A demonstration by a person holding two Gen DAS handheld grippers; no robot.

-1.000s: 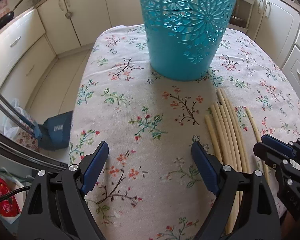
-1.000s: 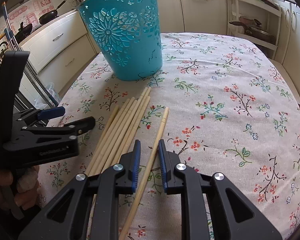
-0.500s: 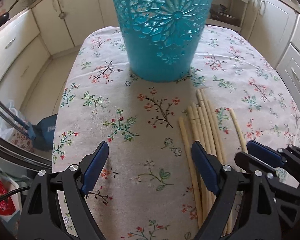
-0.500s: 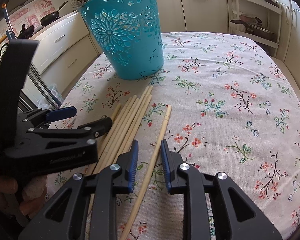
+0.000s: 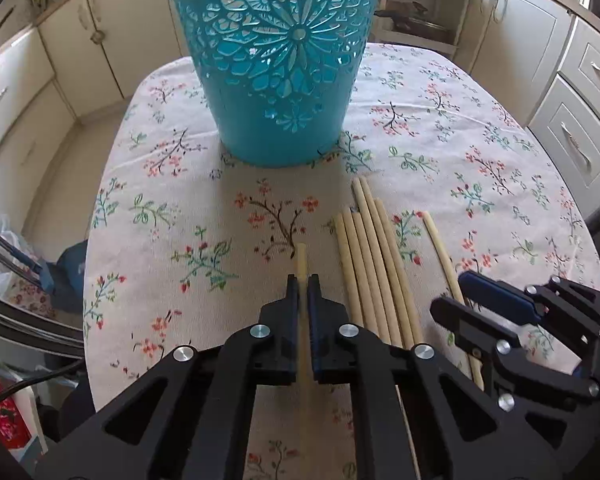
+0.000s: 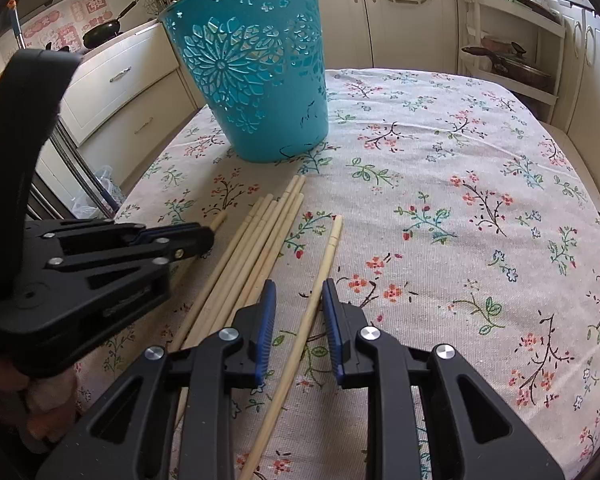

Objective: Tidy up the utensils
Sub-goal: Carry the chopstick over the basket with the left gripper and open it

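A tall teal openwork basket stands at the far side of the floral tablecloth. My left gripper is shut on one pale wooden chopstick, whose tip pokes out past the pads. Just to its right, a bundle of several chopsticks lies on the cloth. A single chopstick lies apart on the bundle's right. My right gripper straddles it, open, with its pads clear of the stick.
Cream kitchen cabinets surround the table. An open shelf with pans stands behind it at the right. The table's left edge drops to the floor. A person's hand holds the left gripper's handle.
The left gripper slid right towards the bundle and its wide-open jaws closed on the leftmost chopstick. The right gripper stayed over the single chopstick, jaws slightly wider.
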